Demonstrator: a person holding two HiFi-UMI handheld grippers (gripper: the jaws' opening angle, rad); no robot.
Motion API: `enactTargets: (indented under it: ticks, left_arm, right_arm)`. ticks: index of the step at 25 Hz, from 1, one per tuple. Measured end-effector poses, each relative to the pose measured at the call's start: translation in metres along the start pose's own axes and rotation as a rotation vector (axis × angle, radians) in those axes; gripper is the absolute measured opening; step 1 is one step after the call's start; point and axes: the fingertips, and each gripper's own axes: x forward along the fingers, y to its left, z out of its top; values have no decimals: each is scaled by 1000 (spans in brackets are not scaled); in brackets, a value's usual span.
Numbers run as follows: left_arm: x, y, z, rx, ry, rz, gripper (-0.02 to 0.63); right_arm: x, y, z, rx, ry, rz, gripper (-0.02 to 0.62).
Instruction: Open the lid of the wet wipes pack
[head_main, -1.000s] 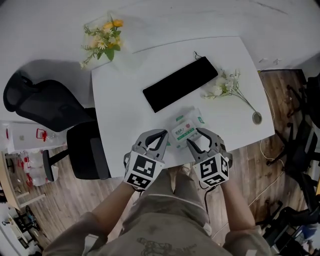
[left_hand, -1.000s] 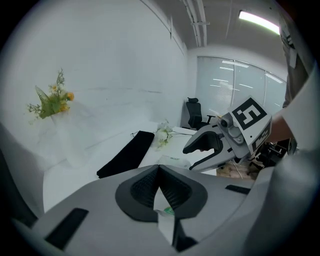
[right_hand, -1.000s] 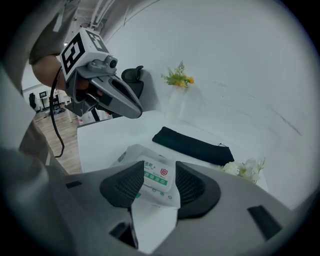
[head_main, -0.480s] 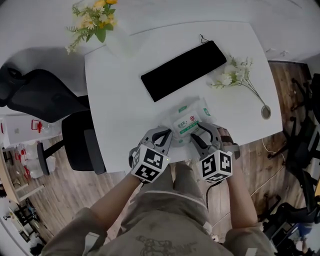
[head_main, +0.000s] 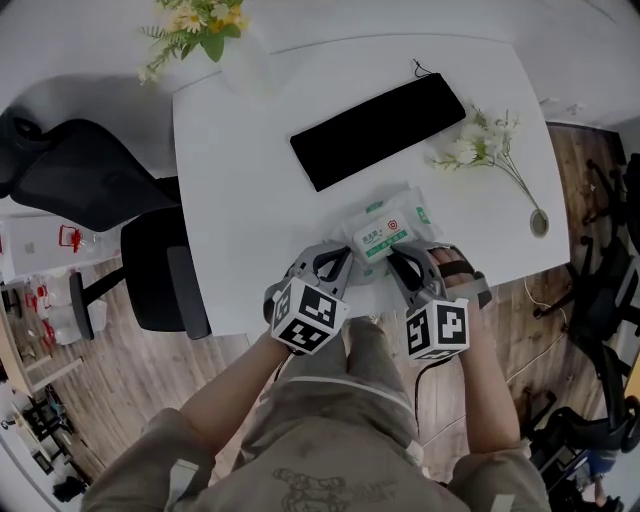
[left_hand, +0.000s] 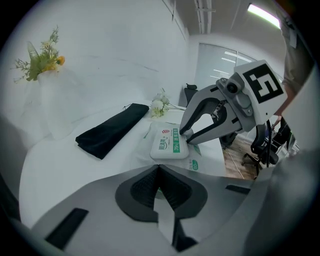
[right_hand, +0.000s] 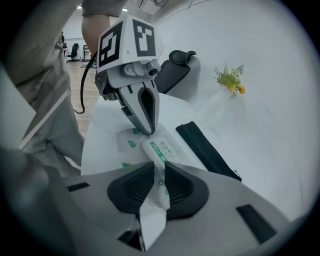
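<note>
The wet wipes pack (head_main: 385, 235), white with green print and a raised lid label (left_hand: 169, 142), lies flat near the front edge of the white table (head_main: 240, 200). My left gripper (head_main: 337, 268) is at the pack's near-left edge, and its jaws are shut on the thin film there (left_hand: 159, 170). My right gripper (head_main: 405, 265) is at the pack's near-right edge. Its jaws are closing, with the pack's edge film pinched between the pads (right_hand: 159, 172). In the right gripper view the left gripper (right_hand: 146, 131) pinches the pack's far side with its tips together.
A long black pouch (head_main: 378, 130) lies diagonally behind the pack. White flowers (head_main: 480, 145) lie to the right of the pouch, and a vase of yellow flowers (head_main: 200, 30) stands at the back left. A black office chair (head_main: 90, 200) stands left of the table.
Both grippers have come down onto the pack's near edge. The right gripper has rolled, and its jaws have gone from wide open to narrow on the film.
</note>
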Motion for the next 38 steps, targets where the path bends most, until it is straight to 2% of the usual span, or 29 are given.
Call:
enactTargets:
  ticks: [4,8,15,19,22,26,29,32,38]
  left_arm:
    - [2,0,0,-1,-1,-7,15]
    - [1,-2,-2,-17,2,-24,15]
    - [0,-2,-1,-75,-52,-70,15]
    - [-3,-3,-1,-67,-92,-77,15]
    - [-4,-3,-1,-103,-118,-92,15]
    - [-5,-4,-2,-111,-105,-100,15]
    - [-7,-4,-3,-100,-80,-102,15]
    - [-14,-2,-5,-103,-60,-103,15]
    - [-45,9,4,-122,-75,-71,15]
  right_arm:
    - [-13,-23,18,94,-83,-57,63]
    - [-9,-45,34,128,-113,-80,66]
    - [24,-76,49,311,-143,-97,87]
    - [44,-81,47,380,-108,-59,87]
    - [57,-74,42,393,-54,-11,69]
    - [69,-62,33,382,33,43,52]
    - [70,-61,32,390,61,52,48]
    - [58,-70,38,446,24,24,44]
    - [-4,-101,67,575,-151,-72,43]
